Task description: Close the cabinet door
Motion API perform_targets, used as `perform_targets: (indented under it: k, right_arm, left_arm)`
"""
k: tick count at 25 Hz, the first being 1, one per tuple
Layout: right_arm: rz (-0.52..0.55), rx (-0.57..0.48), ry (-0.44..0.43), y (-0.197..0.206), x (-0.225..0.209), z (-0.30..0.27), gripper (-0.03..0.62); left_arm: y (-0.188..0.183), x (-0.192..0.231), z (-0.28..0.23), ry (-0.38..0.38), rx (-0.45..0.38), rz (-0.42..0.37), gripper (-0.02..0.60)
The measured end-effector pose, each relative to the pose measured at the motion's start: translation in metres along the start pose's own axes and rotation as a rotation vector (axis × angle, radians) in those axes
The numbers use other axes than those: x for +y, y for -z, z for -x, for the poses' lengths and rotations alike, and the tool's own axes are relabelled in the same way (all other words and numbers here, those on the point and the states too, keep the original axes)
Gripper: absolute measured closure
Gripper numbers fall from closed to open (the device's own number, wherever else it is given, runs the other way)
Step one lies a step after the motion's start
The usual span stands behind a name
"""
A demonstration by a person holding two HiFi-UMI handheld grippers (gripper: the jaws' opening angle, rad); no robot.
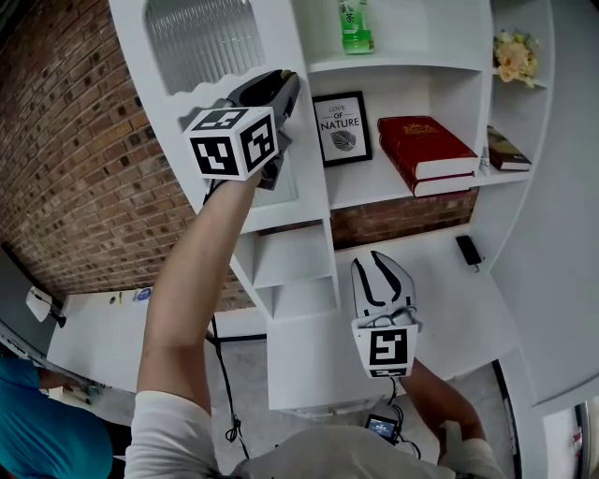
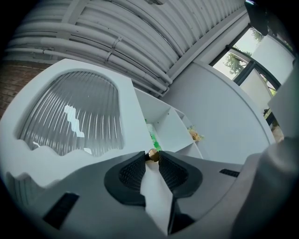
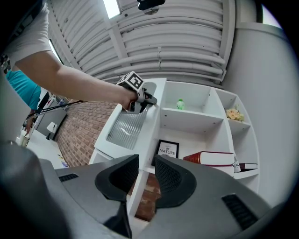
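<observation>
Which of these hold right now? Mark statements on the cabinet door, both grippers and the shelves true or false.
The white cabinet door with ribbed glass pane is closed. False: it stands open.
The left gripper is shut on that door's edge beside the brass knob. True.
The right gripper holds the red hardback book. False: it is open and empty; the book lies on its shelf.
The green plastic bottle stands on the shelf above the black-framed print. True.

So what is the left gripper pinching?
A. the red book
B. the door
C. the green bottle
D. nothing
B: the left gripper has its jaws closed on the edge of the door, right by the gold knob.
</observation>
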State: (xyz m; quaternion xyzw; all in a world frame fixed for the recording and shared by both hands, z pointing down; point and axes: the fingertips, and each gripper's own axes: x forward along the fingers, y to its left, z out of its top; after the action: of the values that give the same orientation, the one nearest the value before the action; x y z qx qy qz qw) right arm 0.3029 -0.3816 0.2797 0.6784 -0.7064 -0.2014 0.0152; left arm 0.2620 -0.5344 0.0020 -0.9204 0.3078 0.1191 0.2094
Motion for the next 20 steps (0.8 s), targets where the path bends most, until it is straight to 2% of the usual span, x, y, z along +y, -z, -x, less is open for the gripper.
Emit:
perform_targets:
  k: [20]
  right_arm:
    - [0.005, 0.040, 0.014, 0.012, -0.007, 0.005, 0.468]
  left_arm:
    - [0.007, 0.008, -0.009, -0.005, -0.008, 0.018, 0.492]
